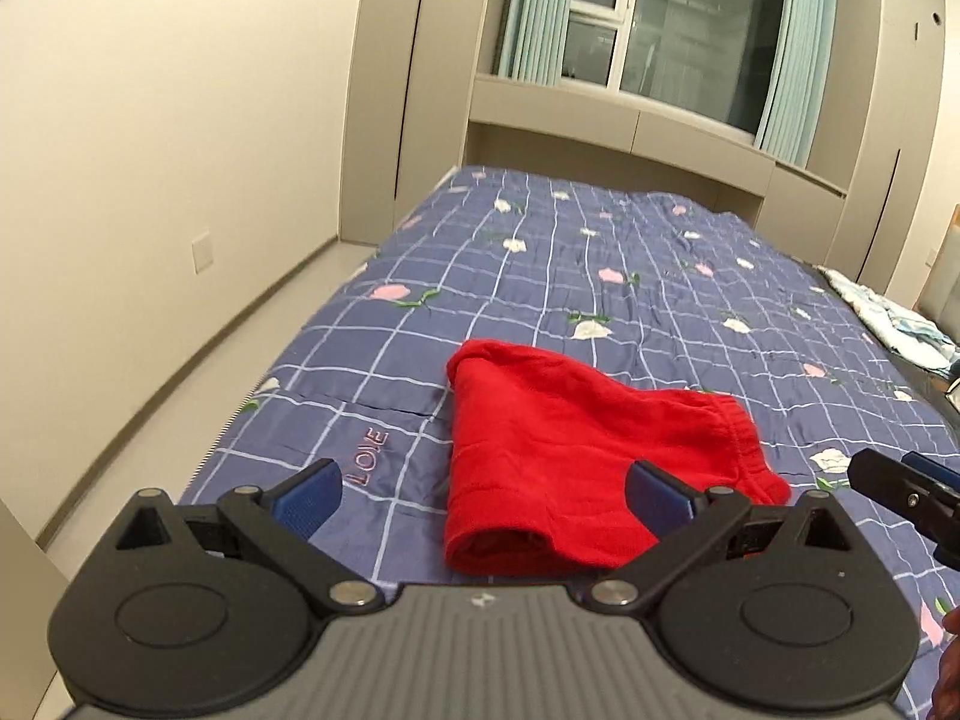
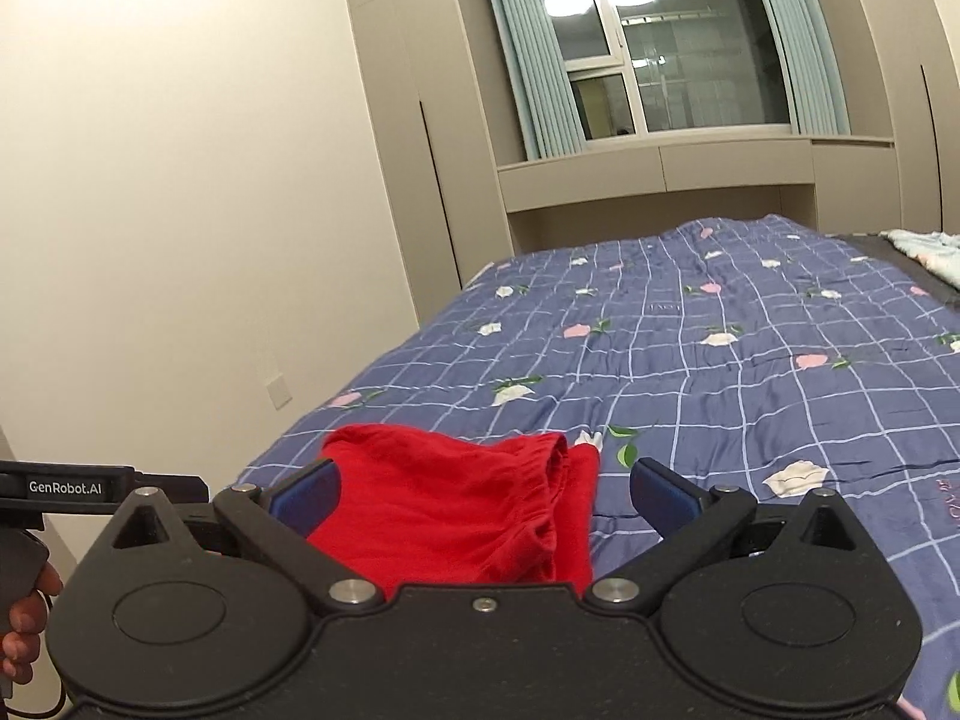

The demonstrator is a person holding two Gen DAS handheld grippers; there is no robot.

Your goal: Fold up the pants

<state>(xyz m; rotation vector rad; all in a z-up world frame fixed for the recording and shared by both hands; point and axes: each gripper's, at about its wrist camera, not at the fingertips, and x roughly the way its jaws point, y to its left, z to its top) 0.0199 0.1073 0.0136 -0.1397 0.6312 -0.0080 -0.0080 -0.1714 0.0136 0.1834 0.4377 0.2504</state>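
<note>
The red pants (image 1: 576, 456) lie folded into a compact bundle, elastic waistband exposed, on the blue checked bed (image 1: 660, 276). Left gripper (image 1: 483, 495) and right gripper (image 2: 483, 495): jaws fully open, holding nothing.

Red pants (image 1: 576, 456), blue checked bedspread (image 1: 630, 276) with pink and white flowers, pale blue curtains (image 2: 528, 60)
</note>
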